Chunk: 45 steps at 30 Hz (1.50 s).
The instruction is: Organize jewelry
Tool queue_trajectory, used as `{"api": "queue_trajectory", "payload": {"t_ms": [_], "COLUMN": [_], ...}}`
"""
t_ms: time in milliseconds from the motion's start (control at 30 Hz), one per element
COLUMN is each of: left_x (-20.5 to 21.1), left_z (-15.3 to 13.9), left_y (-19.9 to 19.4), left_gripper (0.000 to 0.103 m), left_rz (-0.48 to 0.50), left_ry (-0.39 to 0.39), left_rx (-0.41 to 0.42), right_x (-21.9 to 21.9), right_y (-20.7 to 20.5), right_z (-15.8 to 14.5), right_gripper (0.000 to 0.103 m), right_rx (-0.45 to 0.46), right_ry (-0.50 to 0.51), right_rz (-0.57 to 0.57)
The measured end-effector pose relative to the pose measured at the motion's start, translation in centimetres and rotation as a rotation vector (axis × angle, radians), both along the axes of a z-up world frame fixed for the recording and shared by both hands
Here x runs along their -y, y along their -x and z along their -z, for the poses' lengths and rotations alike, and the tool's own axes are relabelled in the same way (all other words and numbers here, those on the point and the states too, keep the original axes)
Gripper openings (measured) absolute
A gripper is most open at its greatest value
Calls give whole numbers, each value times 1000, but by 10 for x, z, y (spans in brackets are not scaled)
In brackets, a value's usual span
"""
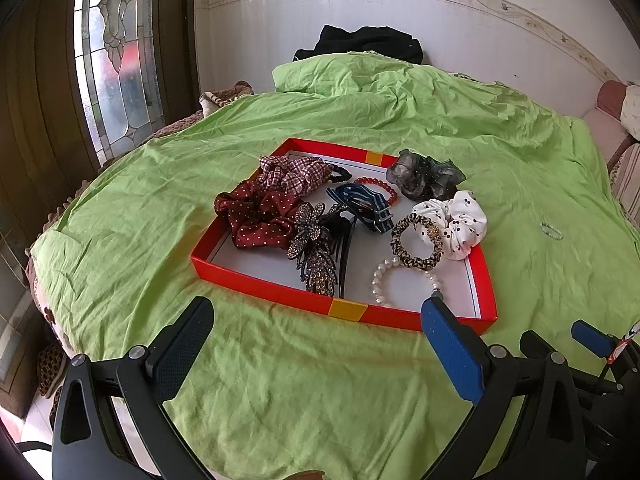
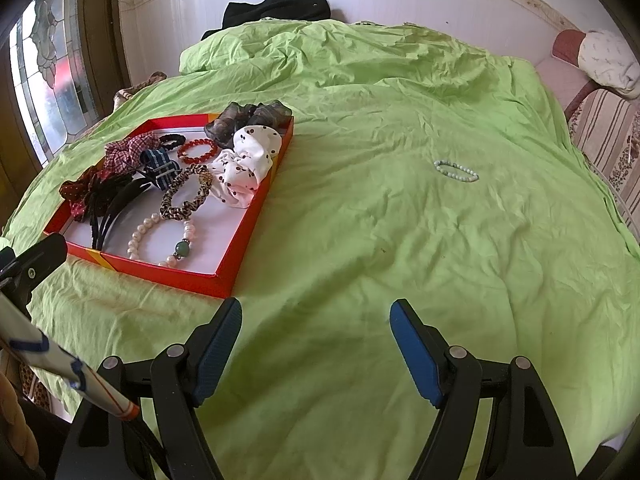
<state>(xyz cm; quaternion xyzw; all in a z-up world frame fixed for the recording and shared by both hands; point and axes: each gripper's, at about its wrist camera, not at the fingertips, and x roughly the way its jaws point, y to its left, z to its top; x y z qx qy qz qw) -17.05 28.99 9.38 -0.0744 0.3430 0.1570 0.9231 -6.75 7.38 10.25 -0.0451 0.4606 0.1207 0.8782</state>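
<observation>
One piece is left out on the green sheet (image 2: 400,240): a pale beaded bracelet (image 2: 456,171), lying well apart from the red tray (image 2: 256,216) that holds everything else. Inside the tray sit the scrunchies, a red bead bracelet (image 2: 197,149), a leopard-print hair tie (image 2: 186,198), a rhinestone flower clip (image 1: 314,246) and a pearl bracelet (image 2: 160,236) near the front wall. To my eye the sorting is almost done, and the step in hand looks like fetching that stray bracelet. The right gripper (image 2: 316,316) hangs low over bare sheet just beside the tray's near corner, its blue-padded fingers spread wide and holding nothing, pointed roughly toward the bracelet but not near it. The next move would call for a forward reach across the wrinkled cloth, then a pinch on a thin strand lying flat, which could easily catch the sheet too. The left gripper (image 1: 320,308) rests just in front of the tray's near wall, also spread wide and empty, with its right finger overlapping the rim in the left wrist view.
</observation>
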Motion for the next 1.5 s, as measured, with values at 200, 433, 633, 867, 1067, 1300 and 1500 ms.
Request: {"api": "queue_trajectory", "payload": {"t_ms": [200,433,633,867,1067,1300,1500], "left_x": [0,1,0,-1,0,-6,-11], "left_z": [1,1,4,7,8,9,9], "left_y": [0,-1,-1,-3,-4,-3,-1], "left_gripper": [103,103,103,103,103,103,103], "left_rz": [6,7,11,21,20,22,7], "left_ry": [4,4,11,16,17,41,43], "left_rx": [-3,-8,-15,-25,-27,-28,-24], "right_x": [-1,-1,-1,-1,-1,-6,-14], "right_y": [0,1,-1,-3,-4,-4,-3], "right_z": [0,0,2,6,6,4,-4], "right_gripper": [82,82,82,82,82,82,83], "right_rx": [1,-2,-6,-12,-14,-6,15], "right_ry": [1,2,6,9,9,21,20], "right_rz": [0,0,-5,-6,-4,-13,-31]}}
